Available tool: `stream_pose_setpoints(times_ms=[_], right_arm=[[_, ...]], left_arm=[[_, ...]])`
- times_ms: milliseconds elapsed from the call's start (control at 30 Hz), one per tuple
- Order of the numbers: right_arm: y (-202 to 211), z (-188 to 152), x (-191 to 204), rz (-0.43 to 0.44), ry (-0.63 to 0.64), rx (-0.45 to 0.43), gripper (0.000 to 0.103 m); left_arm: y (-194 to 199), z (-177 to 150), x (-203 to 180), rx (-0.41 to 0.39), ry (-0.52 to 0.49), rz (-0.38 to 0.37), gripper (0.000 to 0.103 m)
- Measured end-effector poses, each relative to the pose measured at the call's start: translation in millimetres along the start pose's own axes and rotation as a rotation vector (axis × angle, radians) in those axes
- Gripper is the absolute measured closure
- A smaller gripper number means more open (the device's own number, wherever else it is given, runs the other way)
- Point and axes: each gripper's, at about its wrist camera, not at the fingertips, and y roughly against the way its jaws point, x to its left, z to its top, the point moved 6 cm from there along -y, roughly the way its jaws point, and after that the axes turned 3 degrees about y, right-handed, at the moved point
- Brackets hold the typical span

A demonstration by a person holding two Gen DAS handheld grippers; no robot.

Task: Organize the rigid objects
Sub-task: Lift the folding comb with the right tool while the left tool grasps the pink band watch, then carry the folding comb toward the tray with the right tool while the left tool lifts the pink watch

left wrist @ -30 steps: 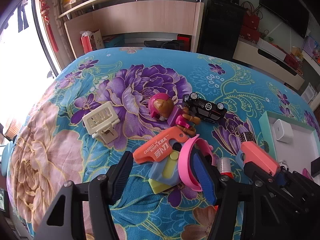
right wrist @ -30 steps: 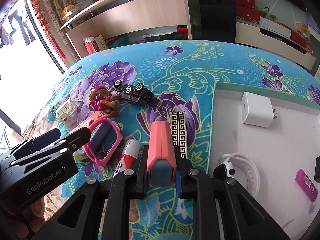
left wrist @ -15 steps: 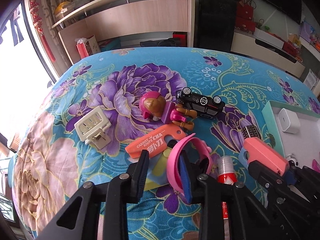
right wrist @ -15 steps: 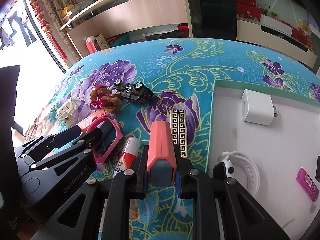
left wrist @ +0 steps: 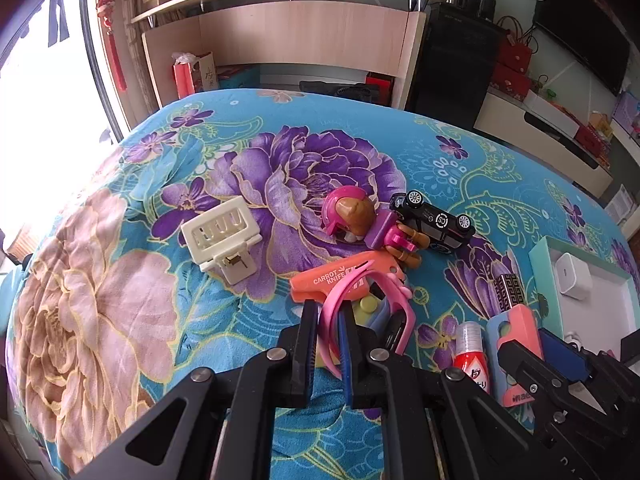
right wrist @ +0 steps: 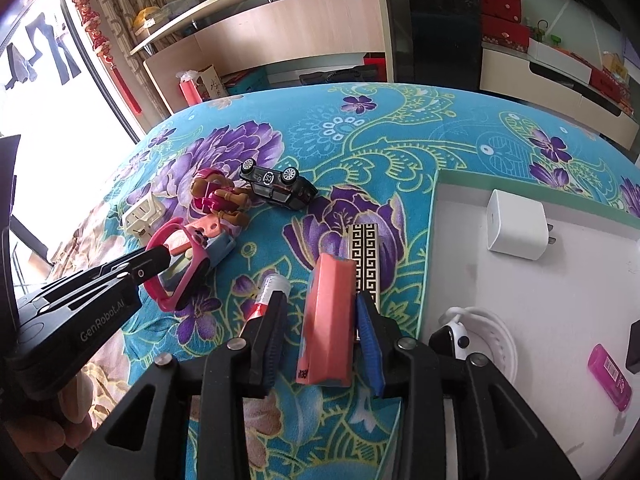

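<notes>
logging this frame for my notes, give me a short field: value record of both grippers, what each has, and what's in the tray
surface: floral bedspread
left gripper: shut on the pink band, which lies over the orange carrot knife
right gripper: jaws have just been opening; coral block still between them, tilted, left pad clear of it
tray: white charger, white cable, pink stick
loose on bedspread: black toy car, pup figure, cream clip, red-capped tube, patterned bar
</notes>
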Motion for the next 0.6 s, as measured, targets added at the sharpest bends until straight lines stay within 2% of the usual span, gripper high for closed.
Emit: stream_pose_setpoints(times_ms=[100,433,600], right_arm=[[1.9,0.1,8.4,0.012,0.031,-0.005,0.065],[0.9,-5.8,31.2,0.148,0.062,0.021,0.065],[-1.6,-5.3,21.6,0.137,0.016,0.025,0.065]], left_arm=[[0.9,-0.1,1.3,0.0,0.003,-0.002,0.092],[5.4,1.0,7.1,-0.007,0.022,-0.008,0.092],[5.8,0.6,8.1,-0.006,0.025,-0.004,0.092]])
